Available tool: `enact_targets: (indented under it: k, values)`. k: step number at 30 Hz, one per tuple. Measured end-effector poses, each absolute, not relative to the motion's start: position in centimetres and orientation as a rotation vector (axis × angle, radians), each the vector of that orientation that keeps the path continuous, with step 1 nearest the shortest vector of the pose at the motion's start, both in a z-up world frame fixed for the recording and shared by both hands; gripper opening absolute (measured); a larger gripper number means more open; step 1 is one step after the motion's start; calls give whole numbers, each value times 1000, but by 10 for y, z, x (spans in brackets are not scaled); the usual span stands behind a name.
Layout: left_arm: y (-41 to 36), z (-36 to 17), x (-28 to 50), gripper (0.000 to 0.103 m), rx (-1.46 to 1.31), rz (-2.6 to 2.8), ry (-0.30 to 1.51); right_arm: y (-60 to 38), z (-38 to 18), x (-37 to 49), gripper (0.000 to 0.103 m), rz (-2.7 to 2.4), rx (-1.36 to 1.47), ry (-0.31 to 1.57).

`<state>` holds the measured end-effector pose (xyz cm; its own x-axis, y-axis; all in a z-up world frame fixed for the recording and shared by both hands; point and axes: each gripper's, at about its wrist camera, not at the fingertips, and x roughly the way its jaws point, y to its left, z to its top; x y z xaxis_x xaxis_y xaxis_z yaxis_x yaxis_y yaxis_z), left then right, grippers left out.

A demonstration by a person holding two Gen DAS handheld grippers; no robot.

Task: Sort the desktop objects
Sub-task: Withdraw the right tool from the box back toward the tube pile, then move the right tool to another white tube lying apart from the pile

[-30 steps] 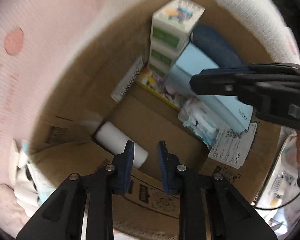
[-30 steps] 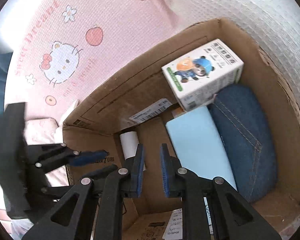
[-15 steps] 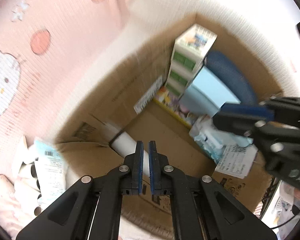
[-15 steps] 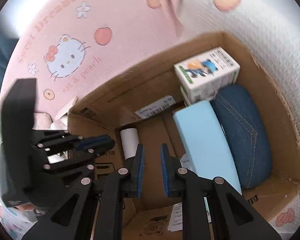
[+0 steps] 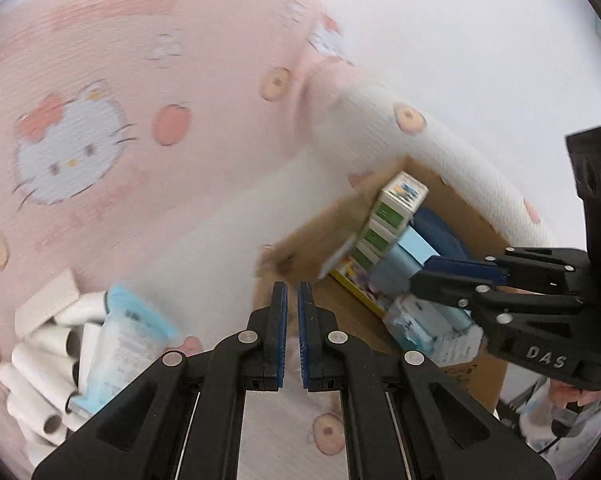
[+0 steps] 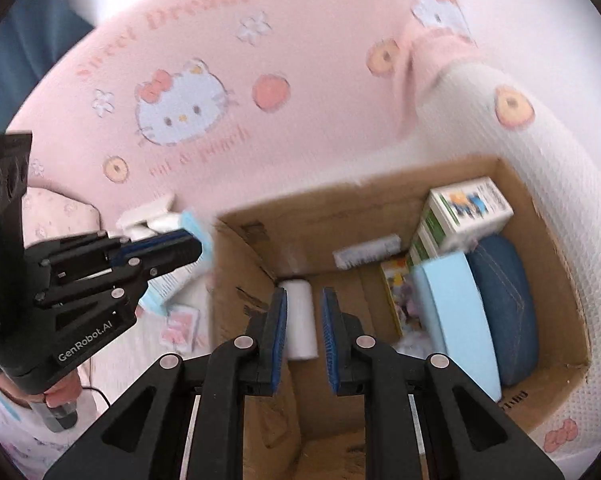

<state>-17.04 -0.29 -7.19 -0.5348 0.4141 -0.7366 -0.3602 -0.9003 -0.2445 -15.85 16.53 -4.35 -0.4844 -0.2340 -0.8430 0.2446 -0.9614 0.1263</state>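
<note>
A cardboard box (image 6: 384, 196) stands on a pink Hello Kitty blanket (image 6: 172, 100). Inside lie a white roll (image 6: 300, 320), a stack of green-and-white cartons (image 6: 466, 208), a light blue pack (image 6: 452, 312), a denim pouch (image 6: 504, 304) and a colourful booklet (image 6: 396, 292). My right gripper (image 6: 303, 340) hangs above the box with its jaws a small gap apart, empty; the roll shows far below between them. My left gripper (image 5: 292, 336) is nearly shut and empty, over the box's left edge. Outside to the left lie several white rolls (image 5: 40, 364) and a blue-white packet (image 5: 128, 340).
The box (image 5: 452, 216) also shows in the left wrist view, with the right gripper (image 5: 456, 272) over it. The left gripper (image 6: 160, 248) shows in the right wrist view, over the packet (image 6: 192, 232). A small pink item (image 6: 180, 326) lies on the blanket.
My left gripper closed after leaving the white roll in the box, then rose and swung left out of it. My right gripper lifted higher and its jaws parted slightly.
</note>
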Motion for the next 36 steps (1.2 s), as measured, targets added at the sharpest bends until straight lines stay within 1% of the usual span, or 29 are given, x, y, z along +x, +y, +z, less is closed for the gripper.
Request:
enact_targets:
  k: [3,11,17,20,22,23,24,25,26,27,28,29,30,31,32,34,36]
  values:
    - [-27,-81,-160,6,-1162,2464,-162,148,-33,-145,14,-2536,1291,29]
    - [-68,-118,-128,6,-1214,2546,-165,101,-28,-110,14,-2519,1026,129]
    - [-107,-139,-90,6,-1206,2660,-107,59,-49,-81,14,-2469,895,334]
    - [-127,-145,-72,7,-1204,2743,-87,38,-69,-75,14,-2401,922,364]
    - [-145,-150,-60,8,-1222,2807,-121,26,-81,-72,14,-2358,937,339]
    - [-151,-152,-56,10,-1231,2819,-146,19,-88,-71,14,-2332,937,313]
    - [-160,-155,-51,16,-1242,2834,-195,14,-93,-71,14,-2314,940,296]
    - [-169,-158,-47,22,-1249,2851,-246,7,-100,-71,16,-2289,946,290]
    - [-180,-161,-43,39,-1259,2875,-306,-1,-107,-71,22,-2274,949,298]
    - [-191,-164,-40,54,-1268,2890,-372,-9,-112,-70,24,-2263,951,314]
    - [-200,-167,-38,57,-1272,2892,-429,-20,-119,-67,30,-2233,943,346]
    - [-211,-171,-37,57,-1285,2887,-498,-28,-123,-65,40,-2209,926,364]
    - [-218,-174,-35,57,-1300,2886,-533,-34,-127,-62,46,-2186,910,383]
    - [-225,-176,-36,57,-1313,2887,-561,-43,-132,-59,55,-2157,890,412]
    - [-232,-178,-36,57,-1326,2892,-585,-51,-136,-55,57,-2142,865,438]
    - [-243,-179,-35,57,-1325,2921,-625,-65,-143,-50,57,-2120,823,494]
    - [-253,-180,-31,57,-1318,2944,-658,-76,-151,-49,58,-2102,817,500]
